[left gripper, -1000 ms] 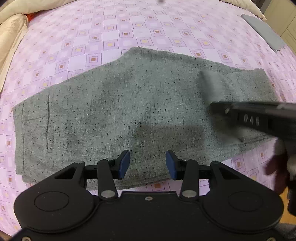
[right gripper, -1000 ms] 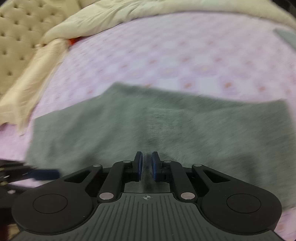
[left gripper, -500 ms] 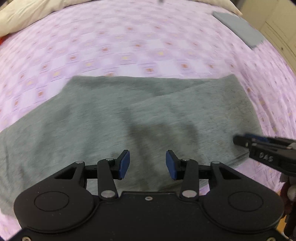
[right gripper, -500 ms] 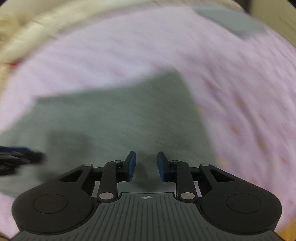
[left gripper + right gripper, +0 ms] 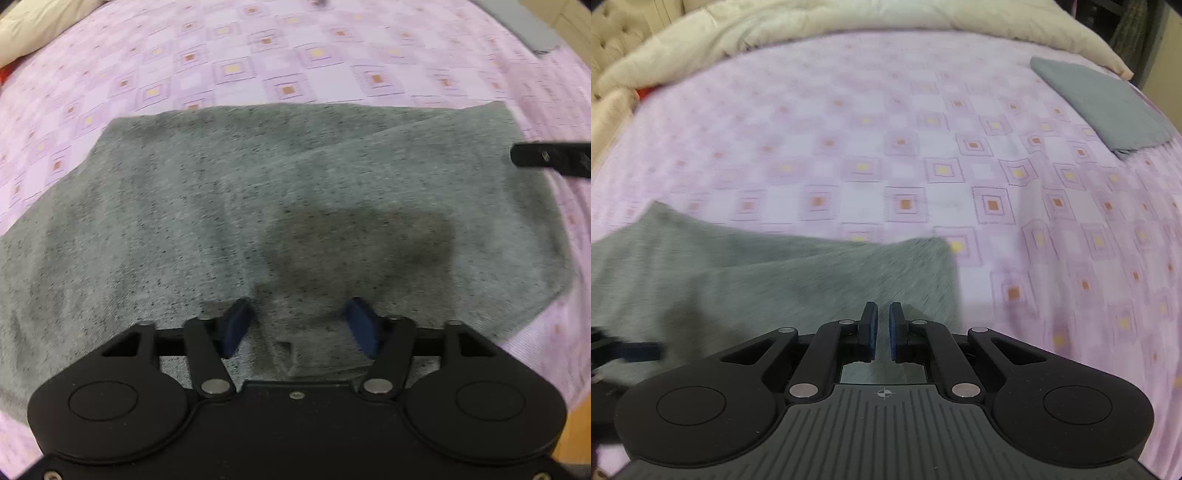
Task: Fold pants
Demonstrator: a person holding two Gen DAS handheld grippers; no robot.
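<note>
Pants (image 5: 258, 206) of speckled grey knit lie flat across the near part of a bed, on a lilac bedsheet (image 5: 288, 62) printed with nested squares. In the left wrist view the left gripper (image 5: 299, 325) hangs low over the near edge of the cloth with its blue fingers (image 5: 236, 326) spread wide; cloth fills the gap between them, but neither pad closes on it. A fold line runs slantwise across the upper right part of the garment, where one layer lies over another. The black tip of the right gripper (image 5: 550, 157) reaches in from the right edge of that view, over the garment's right end. In the right wrist view the right gripper (image 5: 882, 330) has its fingers (image 5: 868, 330) drawn close together with a narrow slit left between them and nothing held there, above the garment's right corner. Farther back on the sheet, well apart from the pants, lies a folded grey cloth (image 5: 1104, 107), and a cream duvet (image 5: 849, 18) is bunched along the far side.
</note>
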